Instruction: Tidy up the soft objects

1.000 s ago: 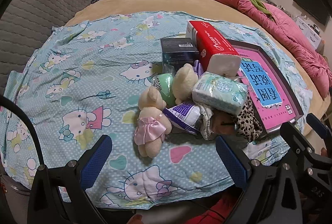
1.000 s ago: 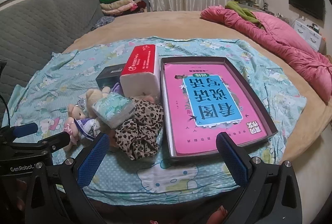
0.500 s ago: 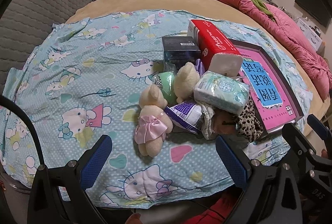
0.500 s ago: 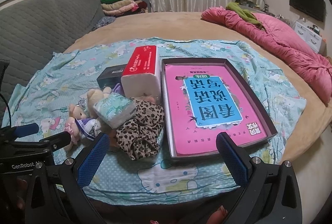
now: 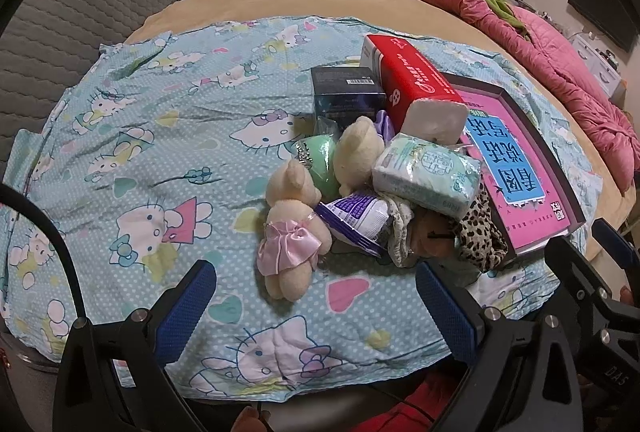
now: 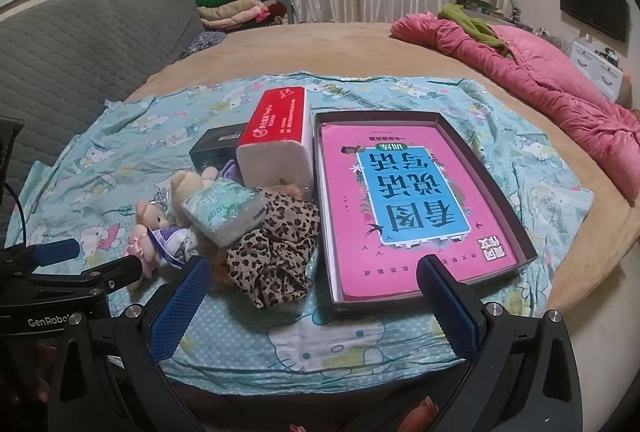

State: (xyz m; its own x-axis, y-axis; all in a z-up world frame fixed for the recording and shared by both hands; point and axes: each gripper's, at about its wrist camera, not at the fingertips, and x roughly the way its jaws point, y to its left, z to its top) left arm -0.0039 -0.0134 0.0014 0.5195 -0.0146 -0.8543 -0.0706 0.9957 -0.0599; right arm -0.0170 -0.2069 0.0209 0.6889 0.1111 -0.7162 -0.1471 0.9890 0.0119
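A pile of soft things lies on the Hello Kitty sheet (image 5: pixel 140 136): a cream teddy in a pink skirt (image 5: pixel 290 228), a second cream plush (image 5: pixel 358 152), a green tissue pack (image 5: pixel 426 174), a purple packet (image 5: pixel 354 218), a leopard-print cloth (image 6: pixel 276 248), a red tissue pack (image 6: pixel 276 140). A dark tray (image 6: pixel 528 248) holds a pink book (image 6: pixel 400 204). My left gripper (image 5: pixel 316 312) is open and empty, just short of the teddy. My right gripper (image 6: pixel 314 308) is open and empty, before the cloth and tray.
A dark box (image 5: pixel 346 94) stands behind the pile. A pink quilt (image 6: pixel 540 80) lies along the right of the tan bed. A grey sofa (image 6: pixel 80 40) is at left, folded clothes (image 6: pixel 236 8) at the back. The left gripper's body (image 6: pixel 52 272) shows in the right wrist view.
The left gripper has shifted slightly left and forward, so the pile sits a little more to the right. The right gripper has barely moved. Both jaws stay open.
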